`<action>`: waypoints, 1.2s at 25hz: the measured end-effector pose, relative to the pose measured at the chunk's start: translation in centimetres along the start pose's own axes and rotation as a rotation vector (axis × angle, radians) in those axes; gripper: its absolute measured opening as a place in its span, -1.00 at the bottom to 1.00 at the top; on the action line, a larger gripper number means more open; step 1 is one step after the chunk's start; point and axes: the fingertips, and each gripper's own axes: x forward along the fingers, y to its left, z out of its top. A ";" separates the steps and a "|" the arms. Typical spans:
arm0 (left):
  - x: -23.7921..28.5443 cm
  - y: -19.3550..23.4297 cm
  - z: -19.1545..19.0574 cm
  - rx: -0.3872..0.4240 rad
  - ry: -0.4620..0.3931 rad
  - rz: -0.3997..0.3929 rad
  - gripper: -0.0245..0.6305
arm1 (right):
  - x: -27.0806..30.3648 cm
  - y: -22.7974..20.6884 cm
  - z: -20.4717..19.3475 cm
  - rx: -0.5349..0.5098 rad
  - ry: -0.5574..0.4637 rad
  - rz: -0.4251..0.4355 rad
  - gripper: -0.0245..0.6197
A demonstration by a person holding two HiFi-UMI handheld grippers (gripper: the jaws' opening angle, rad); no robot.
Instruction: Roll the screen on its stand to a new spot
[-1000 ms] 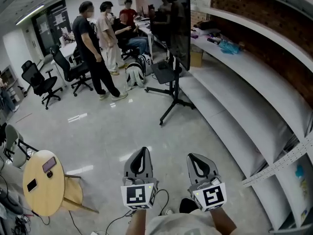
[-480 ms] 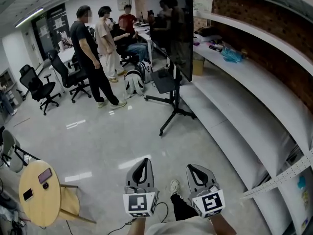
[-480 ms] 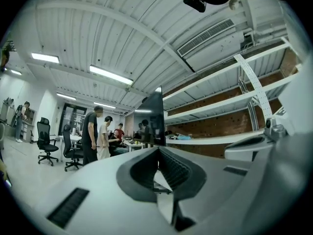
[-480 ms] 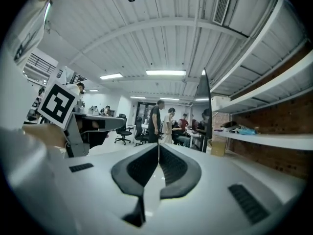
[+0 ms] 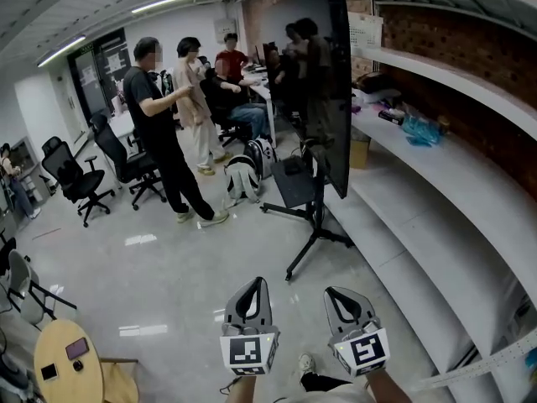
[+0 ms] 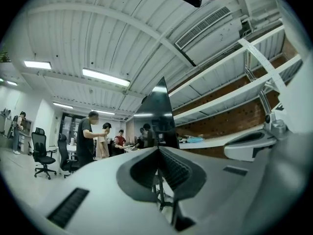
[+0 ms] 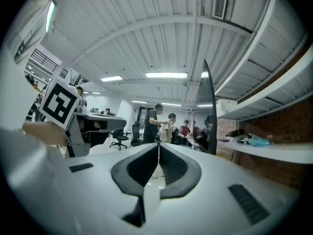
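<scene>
One tall dark screen (image 5: 323, 82) stands on its black splay-legged stand (image 5: 315, 225) at the right edge of the glossy floor (image 5: 168, 267), just beside the lowest tier of the white shelving (image 5: 436, 183). The panel is upright. Its long face runs away from the person, roughly parallel to the shelving, so the head view meets it nearly edge-on.

From the two grippers the screen lies straight ahead and a little to the right, well apart from both. The left gripper (image 5: 256, 282) and the right gripper (image 5: 335, 293) are held low and side by side, pointing toward the stand's legs. Each has its jaws pressed together with nothing between them. The right gripper is slightly the nearer, being on the shelving side. In the left gripper view the screen (image 6: 161, 116) rises directly over the jaw line. In the right gripper view the screen (image 7: 208, 111) sits just right of it.

Beyond the stand a backpack (image 5: 243, 179) rests on the floor, and people (image 5: 159, 133) stand or sit farther back among office chairs (image 5: 75, 179). A round wooden table (image 5: 67, 368) sits at the near left corner.

By my reading the approach is not finished: the gap must close and the jaws must open before either can take hold.
</scene>
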 end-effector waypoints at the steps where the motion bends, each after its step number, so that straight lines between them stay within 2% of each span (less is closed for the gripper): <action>1: 2.4 0.4 0.3 -0.002 -0.013 0.006 -0.88 | 1.9 -1.8 0.3 -0.010 -0.006 0.001 -0.86; 7: 15.0 2.7 2.6 -0.006 -0.084 0.036 -0.88 | 12.1 -10.9 3.0 -0.079 -0.081 -0.009 -0.86; 12: 20.9 3.2 2.7 -0.019 -0.084 0.026 -0.88 | 16.5 -14.8 3.9 -0.100 -0.132 -0.016 -0.86; 19: 26.4 0.4 4.6 0.008 -0.098 -0.077 -0.88 | 18.6 -18.2 5.4 -0.092 -0.166 -0.078 -0.86; 26: 29.0 -2.0 4.9 -0.031 -0.113 -0.173 -0.88 | 19.5 -18.9 5.9 -0.087 -0.184 -0.094 -0.86; 30: 29.6 -1.9 4.6 -0.039 -0.110 -0.206 -0.88 | 19.8 -19.7 6.0 -0.078 -0.192 -0.151 -0.86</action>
